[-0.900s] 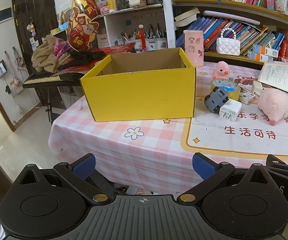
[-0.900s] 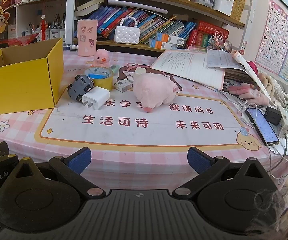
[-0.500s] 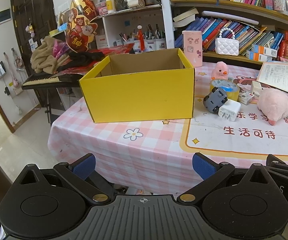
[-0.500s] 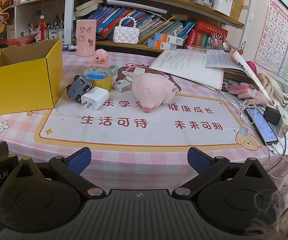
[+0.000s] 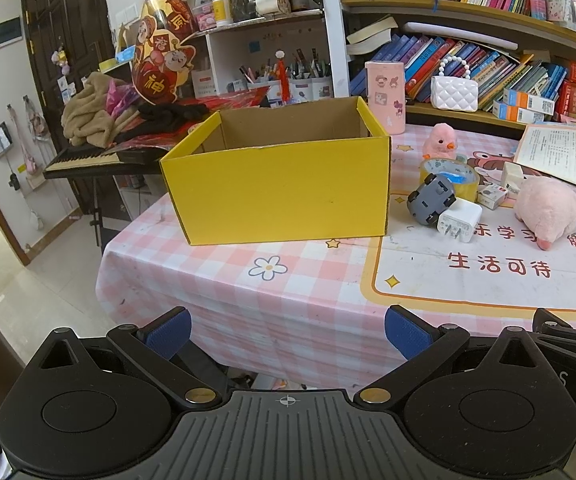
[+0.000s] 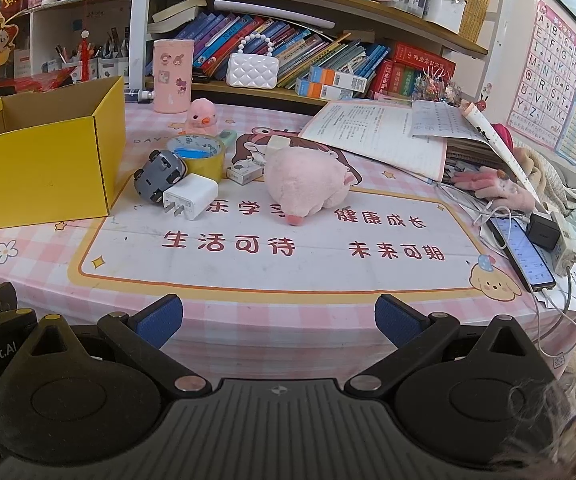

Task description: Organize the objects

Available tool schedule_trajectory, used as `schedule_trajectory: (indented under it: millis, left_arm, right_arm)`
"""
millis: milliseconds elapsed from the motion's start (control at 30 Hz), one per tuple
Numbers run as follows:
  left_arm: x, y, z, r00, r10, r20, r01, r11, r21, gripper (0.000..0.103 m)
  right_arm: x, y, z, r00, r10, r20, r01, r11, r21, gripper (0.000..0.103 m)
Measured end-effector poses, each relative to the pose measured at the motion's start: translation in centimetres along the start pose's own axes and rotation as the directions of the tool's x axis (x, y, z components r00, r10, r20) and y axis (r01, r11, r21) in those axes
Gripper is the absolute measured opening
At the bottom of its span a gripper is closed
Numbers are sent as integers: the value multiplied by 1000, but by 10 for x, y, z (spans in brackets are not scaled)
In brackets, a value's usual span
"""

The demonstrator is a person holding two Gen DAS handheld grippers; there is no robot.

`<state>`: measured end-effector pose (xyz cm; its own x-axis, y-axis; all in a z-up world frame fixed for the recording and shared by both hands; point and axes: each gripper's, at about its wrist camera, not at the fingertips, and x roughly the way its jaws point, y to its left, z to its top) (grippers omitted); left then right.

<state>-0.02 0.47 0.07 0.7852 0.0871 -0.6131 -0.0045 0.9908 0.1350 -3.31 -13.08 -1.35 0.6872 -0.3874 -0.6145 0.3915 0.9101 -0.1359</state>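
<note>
An open yellow cardboard box stands on the pink checked tablecloth; it also shows in the right wrist view. To its right lie a grey toy car, a white charger plug, a roll of yellow tape, a small white box, a pink plush pig and a pink plush chick. My left gripper is open and empty, near the table's front edge before the box. My right gripper is open and empty, in front of the pig.
A pink cylinder and a white pearl handbag stand at the back by the bookshelf. Open papers, a phone with cables and a black adapter lie right. A keyboard with clothes stands left of the table.
Both grippers have drifted slightly; the view of the table shifts a little. Nothing on the table has moved.
</note>
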Motion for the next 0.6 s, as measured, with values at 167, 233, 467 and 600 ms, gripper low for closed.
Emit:
schedule_trajectory:
  millis: [167, 233, 467, 600]
  left_arm:
    - [0, 0, 0, 1000, 0, 0, 0, 1000, 0, 103]
    - [0, 0, 0, 1000, 0, 2, 0, 1000, 0, 103]
    - [-1, 3, 0, 1000, -3, 3, 3, 1000, -1, 103]
    - [0, 4, 1, 1000, -12, 0, 12, 1000, -3, 103]
  right_arm:
    - [0, 1, 0, 1000, -1, 0, 1, 1000, 0, 103]
    - [-1, 1, 0, 1000, -2, 0, 2, 1000, -1, 103]
    - [0, 2, 0, 1000, -3, 0, 3, 1000, -1, 103]
    - [0, 2, 0, 1000, -2, 0, 2, 1000, 0, 103]
